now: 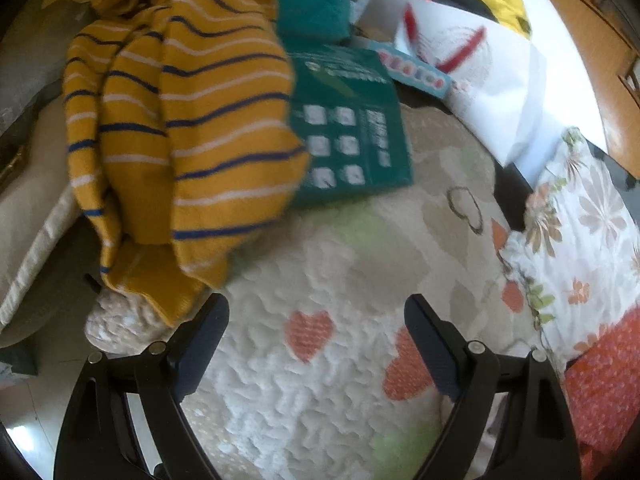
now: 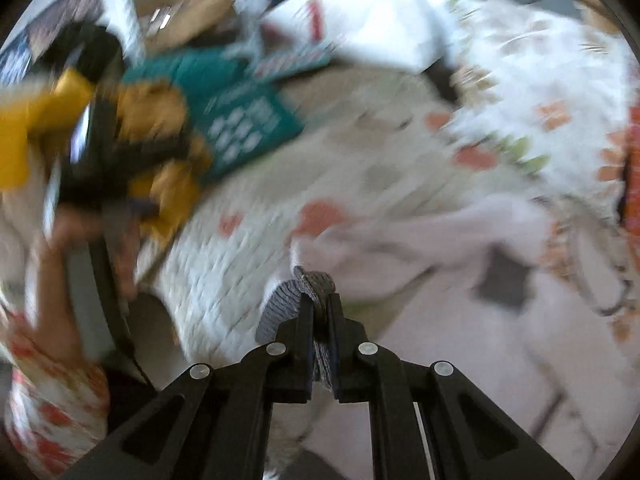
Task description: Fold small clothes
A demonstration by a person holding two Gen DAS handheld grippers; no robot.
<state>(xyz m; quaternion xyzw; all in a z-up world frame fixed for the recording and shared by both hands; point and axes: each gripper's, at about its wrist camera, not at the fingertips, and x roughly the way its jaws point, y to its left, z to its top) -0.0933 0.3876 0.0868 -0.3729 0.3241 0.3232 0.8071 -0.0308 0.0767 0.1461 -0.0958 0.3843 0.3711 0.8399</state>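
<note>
A mustard-yellow garment [image 1: 180, 120] with navy and white stripes lies bunched at the upper left of the left wrist view, partly over a green box. My left gripper [image 1: 316, 320] is open and empty, just right of and below the garment's lower edge, over the heart-patterned quilt [image 1: 320, 264]. My right gripper [image 2: 318, 300] is shut on a grey ribbed cloth [image 2: 282, 304], which hangs from the jaws and joins a whitish garment [image 2: 400, 248]. The right wrist view is heavily blurred; the striped garment [image 2: 160, 152] shows at its left beside the other gripper.
A green printed box [image 1: 352, 140] lies behind the striped garment, with teal fabric [image 1: 312, 4] and a white bag [image 1: 472, 60] beyond. A floral pillow [image 1: 580, 240] sits at the right. A cushion edge [image 1: 36, 220] and floor are at the left.
</note>
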